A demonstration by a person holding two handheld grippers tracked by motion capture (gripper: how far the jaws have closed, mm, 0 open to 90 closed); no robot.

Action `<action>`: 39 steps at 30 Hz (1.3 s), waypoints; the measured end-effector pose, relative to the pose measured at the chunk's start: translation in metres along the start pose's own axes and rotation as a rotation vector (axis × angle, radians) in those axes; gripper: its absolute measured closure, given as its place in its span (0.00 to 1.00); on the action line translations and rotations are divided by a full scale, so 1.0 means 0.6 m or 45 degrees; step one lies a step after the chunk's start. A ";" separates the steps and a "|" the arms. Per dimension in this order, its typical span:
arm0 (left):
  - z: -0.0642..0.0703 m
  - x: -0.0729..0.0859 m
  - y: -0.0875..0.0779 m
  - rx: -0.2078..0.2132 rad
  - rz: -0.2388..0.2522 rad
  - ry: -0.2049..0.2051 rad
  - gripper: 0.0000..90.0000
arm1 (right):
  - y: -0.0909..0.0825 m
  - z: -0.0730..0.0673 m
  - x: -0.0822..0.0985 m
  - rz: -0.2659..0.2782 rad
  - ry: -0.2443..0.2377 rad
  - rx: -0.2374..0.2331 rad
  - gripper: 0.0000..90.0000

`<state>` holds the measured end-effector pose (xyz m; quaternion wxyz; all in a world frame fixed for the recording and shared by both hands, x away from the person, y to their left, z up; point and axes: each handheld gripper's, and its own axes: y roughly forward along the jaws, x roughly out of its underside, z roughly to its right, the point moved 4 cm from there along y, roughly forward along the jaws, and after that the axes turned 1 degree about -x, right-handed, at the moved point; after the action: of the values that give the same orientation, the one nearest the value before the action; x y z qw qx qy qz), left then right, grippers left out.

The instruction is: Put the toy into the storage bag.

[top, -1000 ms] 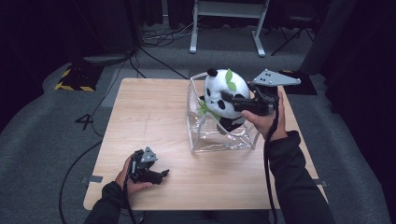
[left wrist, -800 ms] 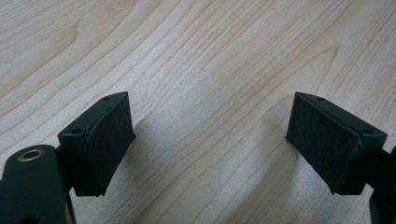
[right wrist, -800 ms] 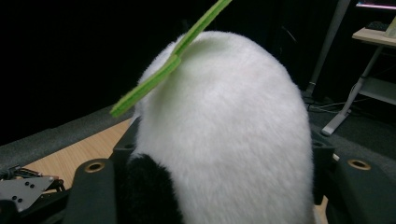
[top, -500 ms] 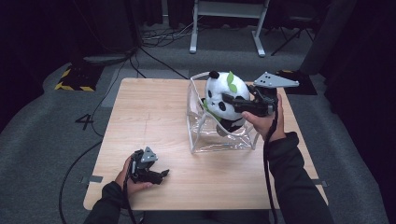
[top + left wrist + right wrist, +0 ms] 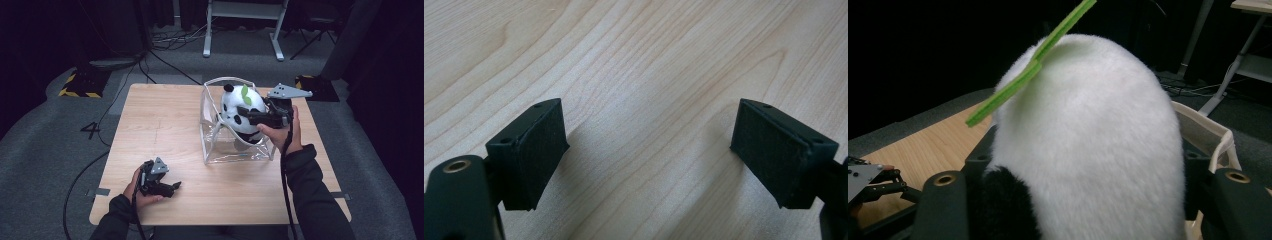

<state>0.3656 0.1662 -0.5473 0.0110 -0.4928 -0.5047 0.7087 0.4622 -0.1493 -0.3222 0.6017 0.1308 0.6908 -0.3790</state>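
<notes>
The right tool [image 5: 248, 118] is reaching in from the right edge of the tabletop [image 5: 165, 125], its jaws clamped on either side of a panda plush [image 5: 241, 114]. In the right gripper view the plush's white fur is bulging between the two black jaws, with a black patch low on the left, and a green felt leaf [image 5: 1032, 62] is sticking up from the top of its head. The plush is sitting partly inside a clear bag [image 5: 235, 150] with pale trim and handles, which is standing open on the right half of the tabletop, nearer the far edge; the head is rising above the bag's rim. The person's right hand [image 5: 282, 135] is gripping the tool just beside the bag's right wall.

The left tool [image 5: 172, 187] is resting near the near-left corner of the tabletop, held in the left hand [image 5: 140, 192]. Its jaws are standing wide apart over bare wood, holding nothing.
</notes>
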 end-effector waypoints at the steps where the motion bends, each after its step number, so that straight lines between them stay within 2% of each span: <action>1: 0.000 0.000 0.000 0.000 0.000 0.000 0.16 | 0.002 0.002 0.004 -0.007 0.003 0.002 0.38; 14: 0.000 0.000 0.000 -0.001 -0.004 -0.003 0.16 | 0.011 0.007 0.020 -0.038 0.016 0.020 0.35; 30: 0.000 0.000 0.000 0.000 0.000 0.002 0.16 | 0.024 0.014 0.041 -0.115 0.029 0.040 0.28; 33: 0.000 0.000 0.000 0.001 -0.002 0.000 0.16 | 0.028 0.016 0.047 -0.148 0.034 0.051 0.27; 37: 0.000 0.000 0.000 -0.002 -0.006 -0.002 0.16 | 0.027 0.016 0.047 -0.159 0.031 0.055 0.25; 39: 0.000 0.000 0.000 -0.001 -0.002 0.001 0.16 | 0.029 0.016 0.050 -0.201 0.021 0.070 0.24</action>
<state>0.3656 0.1664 -0.5472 0.0117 -0.4928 -0.5054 0.7082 0.4732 -0.1523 -0.3565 0.5603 0.0954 0.6932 -0.4432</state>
